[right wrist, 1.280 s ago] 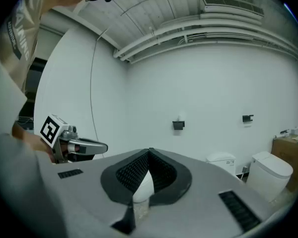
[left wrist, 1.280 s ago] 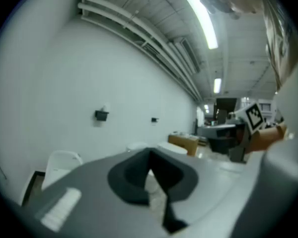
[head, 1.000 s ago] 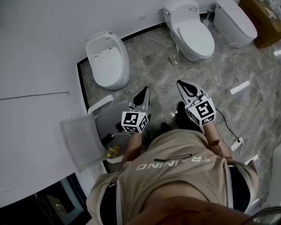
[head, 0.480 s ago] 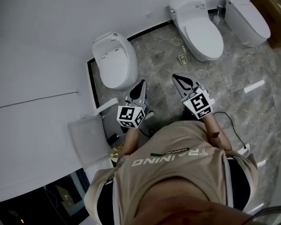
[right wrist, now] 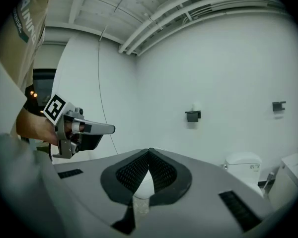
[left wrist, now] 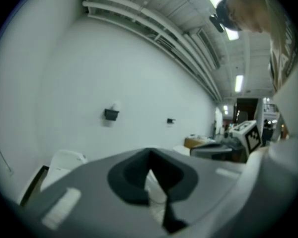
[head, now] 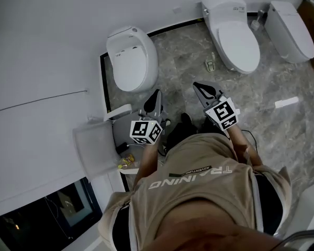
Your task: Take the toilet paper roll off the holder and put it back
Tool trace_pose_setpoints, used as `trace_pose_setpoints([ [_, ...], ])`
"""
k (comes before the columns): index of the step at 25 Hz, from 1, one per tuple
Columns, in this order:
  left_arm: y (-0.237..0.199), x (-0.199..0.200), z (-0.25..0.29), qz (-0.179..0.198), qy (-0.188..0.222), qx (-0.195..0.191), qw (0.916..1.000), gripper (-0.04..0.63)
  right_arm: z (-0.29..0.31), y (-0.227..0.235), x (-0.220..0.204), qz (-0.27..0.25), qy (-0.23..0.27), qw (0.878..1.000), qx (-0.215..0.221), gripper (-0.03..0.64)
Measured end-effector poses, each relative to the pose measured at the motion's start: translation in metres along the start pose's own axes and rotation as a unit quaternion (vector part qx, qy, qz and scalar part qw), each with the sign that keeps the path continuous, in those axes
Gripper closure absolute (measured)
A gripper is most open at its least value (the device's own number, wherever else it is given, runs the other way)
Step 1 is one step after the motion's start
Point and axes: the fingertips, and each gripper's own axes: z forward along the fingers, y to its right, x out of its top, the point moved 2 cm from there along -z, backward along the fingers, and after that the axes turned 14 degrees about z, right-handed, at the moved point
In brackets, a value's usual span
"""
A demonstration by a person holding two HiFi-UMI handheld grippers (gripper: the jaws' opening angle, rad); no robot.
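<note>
A small black holder (left wrist: 111, 114) hangs on the white wall, well ahead of both grippers; it also shows in the right gripper view as a holder (right wrist: 192, 115). A pale shape sits on top of it, too small to tell as a roll. In the head view the holder is out of frame. My left gripper (head: 155, 94) is held up in front of the person's chest, jaws shut and empty. My right gripper (head: 197, 85) is beside it at the same height, also shut with nothing in it. Each gripper shows in the other's view: the left gripper (right wrist: 84, 130) and the right gripper (left wrist: 228, 144).
Three white toilets stand on the marble floor: one near the wall (head: 132, 61), one further right (head: 231, 30), one at the far right (head: 290, 27). A grey bin (head: 97, 148) is at the person's left. A second black fitting (right wrist: 279, 105) hangs on the wall.
The head view has shifted: the toilets and floor slid right and down in frame, the wall fills more of the left. Both grippers stay shut in front of the chest.
</note>
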Motion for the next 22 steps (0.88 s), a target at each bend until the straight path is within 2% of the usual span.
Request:
trace_pose_setpoints([
  [4,-0.045,-0.016,0.003,-0.006,-0.021,0.024,0.9995,0.597,0.037,0.004,-0.006,-0.018,-0.028,0.999,-0.001,0.604],
  [7,-0.076,-0.025,0.023,-0.013,-0.02,0.024,0.9994,0.595,0.065,0.01,-0.001,-0.001,-0.029,1.0,0.002,0.604],
  [12,-0.126,0.002,0.077,-0.003,0.026,0.005,0.9996,0.595,0.113,0.025,0.041,0.016,-0.016,1.0,-0.004,0.603],
  [16,-0.167,0.016,0.118,0.003,0.052,-0.008,0.9986,0.595,0.156,0.038,0.077,-0.037,-0.011,0.999,-0.031,0.603],
  [19,-0.188,0.022,0.14,0.001,0.062,-0.033,0.9975,0.597,0.183,0.043,0.096,-0.083,-0.016,0.995,-0.057,0.603],
  [22,-0.207,0.022,0.164,-0.007,0.07,-0.043,0.9966,0.595,0.204,0.056,0.107,-0.049,-0.001,0.996,-0.073,0.603],
])
